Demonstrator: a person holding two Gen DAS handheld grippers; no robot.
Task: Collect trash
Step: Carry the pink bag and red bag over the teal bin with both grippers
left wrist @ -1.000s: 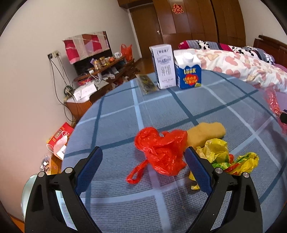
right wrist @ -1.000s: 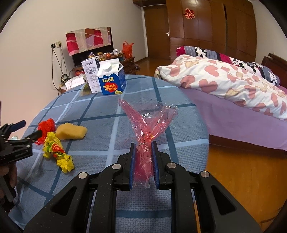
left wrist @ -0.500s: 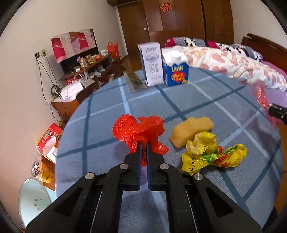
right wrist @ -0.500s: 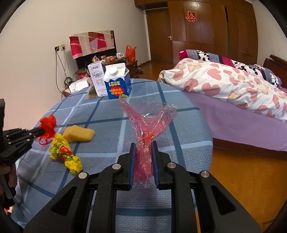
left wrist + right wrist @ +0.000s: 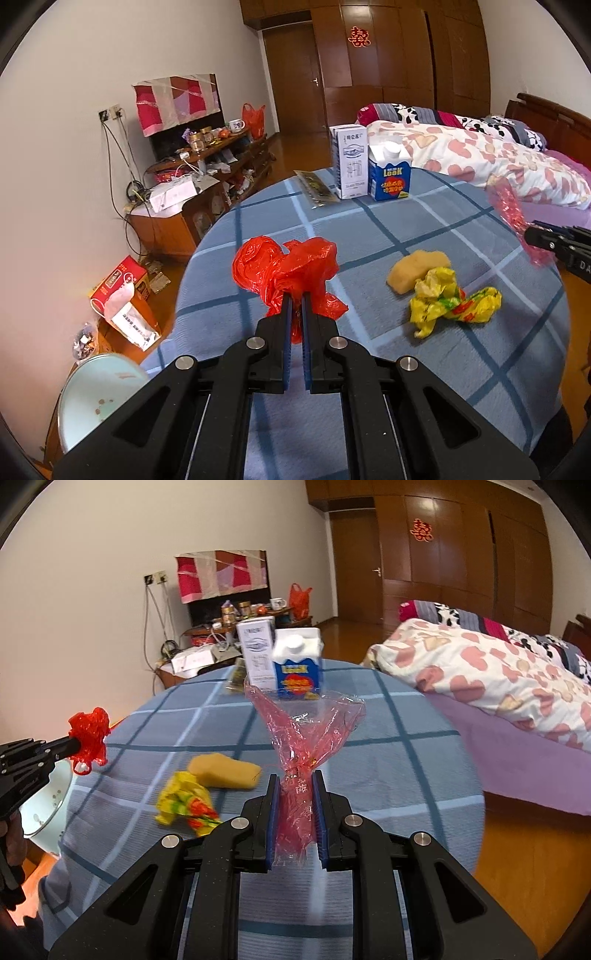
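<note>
My left gripper (image 5: pixel 295 301) is shut on a crumpled red plastic bag (image 5: pixel 284 266), lifted off the round table with the blue checked cloth (image 5: pixel 369 236). In the right wrist view the same red bag (image 5: pixel 88 731) hangs at the far left from the left gripper (image 5: pixel 74 743). My right gripper (image 5: pixel 295 781) is shut on a clear pink plastic wrapper (image 5: pixel 306 731) that fans out above its fingers. On the cloth lie a yellow crumpled wrapper (image 5: pixel 450 299) and a tan lump (image 5: pixel 417 269), also seen as wrapper (image 5: pixel 184 803) and lump (image 5: pixel 225 773).
Two cartons, a white one (image 5: pixel 349 166) and a blue one (image 5: pixel 389 171), stand at the table's far edge beside a flat dark packet (image 5: pixel 317 188). A pale round bin (image 5: pixel 96 395) sits on the floor at lower left. A bed (image 5: pixel 498 679) lies to the right.
The left gripper went from wide open around the red bag to shut on it, then lifted it off the cloth. Both grippers rose and drew back; the right kept the pink wrapper.
</note>
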